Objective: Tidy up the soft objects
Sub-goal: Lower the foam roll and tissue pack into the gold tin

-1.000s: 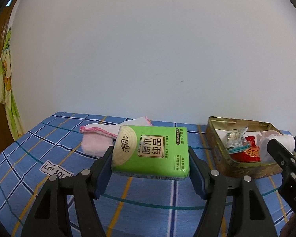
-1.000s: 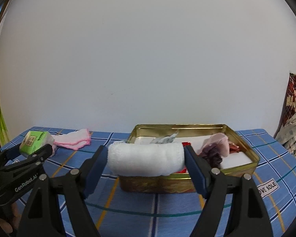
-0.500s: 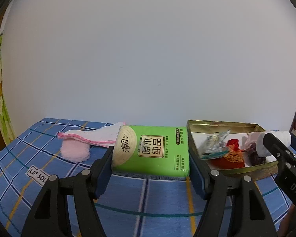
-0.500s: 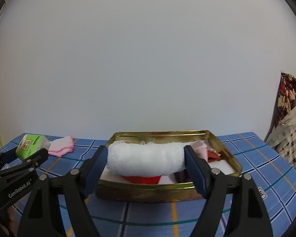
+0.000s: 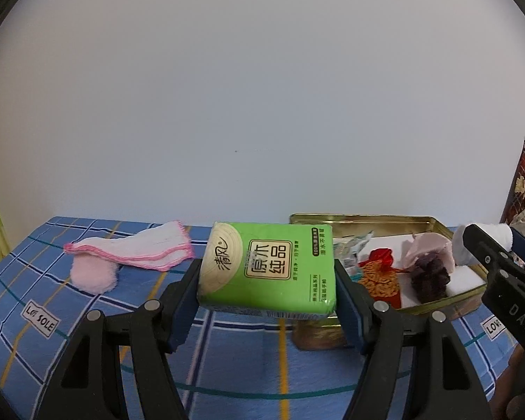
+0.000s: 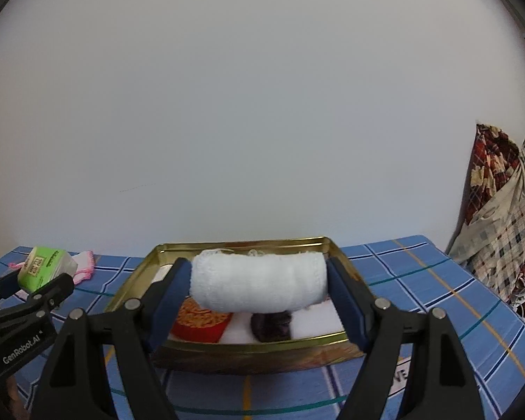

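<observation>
My left gripper (image 5: 267, 281) is shut on a green tissue pack (image 5: 266, 267), held in the air just left of a gold tin (image 5: 364, 217). My right gripper (image 6: 259, 285) is shut on a rolled white towel (image 6: 257, 281), which hangs over the gold tin (image 6: 241, 243). Inside the tin lie a red pouch (image 5: 381, 276), a dark purple cloth (image 5: 430, 278) and a white pad. In the left wrist view the right gripper (image 5: 486, 245) shows at the right edge with the towel; in the right wrist view the left gripper (image 6: 35, 280) shows at the far left with the pack.
A pink-edged white cloth (image 5: 136, 250) and a round pink pad (image 5: 93, 274) lie on the blue checked bedsheet (image 5: 227, 357) to the left. A patterned quilt (image 6: 500, 206) is heaped at the right. A plain white wall stands close behind the tin.
Both grippers have moved right with their loads. The tin has slid toward the centre of each view, and the towel now hangs above its inside.
</observation>
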The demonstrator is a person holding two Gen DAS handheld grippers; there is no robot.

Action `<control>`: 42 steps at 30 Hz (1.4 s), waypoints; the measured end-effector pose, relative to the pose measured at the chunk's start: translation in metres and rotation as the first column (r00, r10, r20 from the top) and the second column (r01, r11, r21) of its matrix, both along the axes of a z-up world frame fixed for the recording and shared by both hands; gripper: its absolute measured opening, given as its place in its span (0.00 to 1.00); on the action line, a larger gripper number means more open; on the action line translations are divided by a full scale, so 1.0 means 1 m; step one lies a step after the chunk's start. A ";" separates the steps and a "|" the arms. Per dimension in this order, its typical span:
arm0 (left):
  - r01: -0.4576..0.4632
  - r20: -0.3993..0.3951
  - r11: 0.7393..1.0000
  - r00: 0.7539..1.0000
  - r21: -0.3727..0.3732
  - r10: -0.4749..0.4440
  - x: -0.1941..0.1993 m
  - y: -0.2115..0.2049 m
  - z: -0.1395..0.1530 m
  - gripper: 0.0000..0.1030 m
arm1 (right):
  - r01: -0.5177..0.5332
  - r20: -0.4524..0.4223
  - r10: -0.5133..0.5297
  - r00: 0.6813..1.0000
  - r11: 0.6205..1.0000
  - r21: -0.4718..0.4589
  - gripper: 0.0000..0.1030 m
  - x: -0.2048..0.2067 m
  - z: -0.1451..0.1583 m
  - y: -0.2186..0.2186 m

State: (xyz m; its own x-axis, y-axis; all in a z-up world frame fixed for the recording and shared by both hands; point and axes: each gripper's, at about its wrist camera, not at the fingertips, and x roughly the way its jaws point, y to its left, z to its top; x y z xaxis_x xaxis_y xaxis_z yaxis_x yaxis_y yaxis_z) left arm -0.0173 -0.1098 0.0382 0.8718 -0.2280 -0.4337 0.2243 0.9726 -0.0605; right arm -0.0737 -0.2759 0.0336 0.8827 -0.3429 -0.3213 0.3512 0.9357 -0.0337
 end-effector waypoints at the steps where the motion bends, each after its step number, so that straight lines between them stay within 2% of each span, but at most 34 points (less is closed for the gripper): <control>1: 0.006 0.001 1.000 1.000 0.001 -0.006 0.001 -0.004 0.001 0.69 | 0.005 0.001 -0.005 1.000 1.000 -0.005 0.77 0.000 0.000 -0.002; 14: 0.063 0.006 0.998 0.998 0.013 -0.063 0.007 -0.050 0.004 0.69 | 0.090 0.017 -0.090 0.996 0.994 -0.053 0.77 0.001 0.006 -0.036; 23: 0.099 -0.006 0.995 0.995 0.011 -0.099 0.013 -0.077 0.003 0.69 | 0.141 0.023 -0.140 0.990 0.989 -0.048 0.77 0.013 0.007 -0.050; 42: 0.134 -0.030 0.991 0.991 -0.003 -0.134 0.034 -0.111 -0.005 0.69 | 0.192 0.015 -0.191 0.981 0.980 -0.057 0.77 0.020 0.002 -0.072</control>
